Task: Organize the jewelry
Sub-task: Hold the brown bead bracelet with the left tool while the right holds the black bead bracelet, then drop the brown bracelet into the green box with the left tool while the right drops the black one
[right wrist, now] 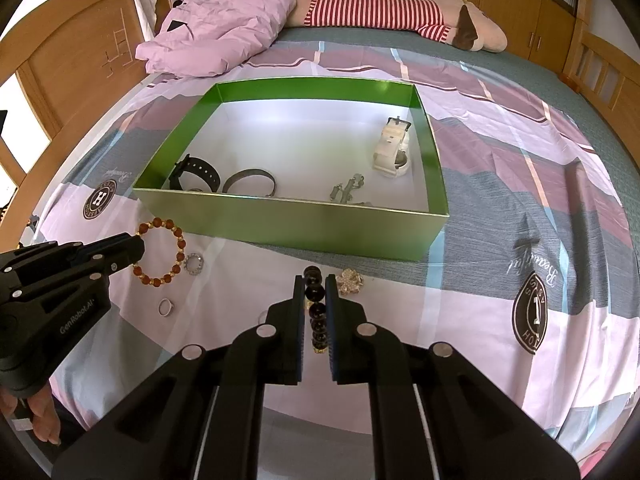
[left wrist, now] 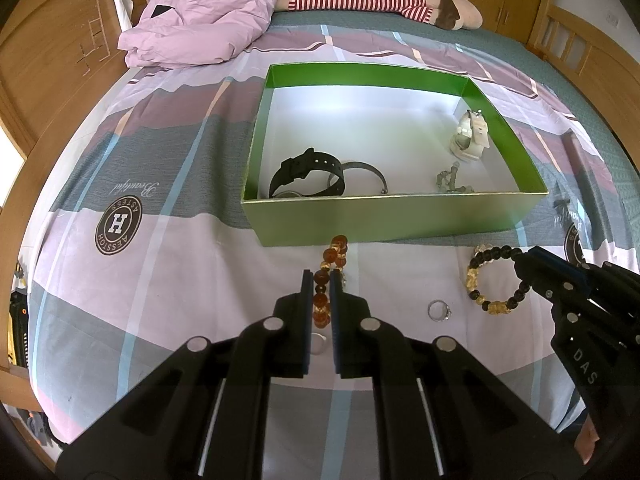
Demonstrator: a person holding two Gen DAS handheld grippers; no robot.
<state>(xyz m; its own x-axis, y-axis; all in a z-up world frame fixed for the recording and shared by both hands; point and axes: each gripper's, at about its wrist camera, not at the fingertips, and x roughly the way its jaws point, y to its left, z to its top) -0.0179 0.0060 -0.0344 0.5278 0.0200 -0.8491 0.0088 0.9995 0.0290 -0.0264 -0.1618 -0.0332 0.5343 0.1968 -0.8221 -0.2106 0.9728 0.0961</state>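
Now, left wrist view: the left gripper (left wrist: 321, 280) has its jaws closed on the amber bead bracelet (left wrist: 329, 276), which stands edge-on between the pads, its far end toward the green box (left wrist: 384, 216) at 12 o'clock. At 3 o'clock the right gripper (left wrist: 520, 258) pinches the black-and-yellow bracelet (left wrist: 486, 280) by its far arc. A silver ring (left wrist: 439, 311) lies loose between the two bracelets. Inside the box: a black watch (left wrist: 308, 178), a thin bangle (left wrist: 366, 174), a grey chain piece (left wrist: 450, 182), a white watch (left wrist: 470, 136). My reading: each loop is held by one side so it can lift clear and go over the low front wall.

Right wrist view: the right gripper is clamped on the dark beads. A gold flower brooch (right wrist: 349, 281) sits just at 1 o'clock. At 9 o'clock the left gripper holds the amber loop; a sparkly ring (right wrist: 194, 265) touches it.

Surface: a plaid bedsheet (right wrist: 500, 208), soft, lightly creased. Pink quilt (right wrist: 224, 28) and striped plush toy (right wrist: 384, 10) at the far edge; wooden cabinets beyond.
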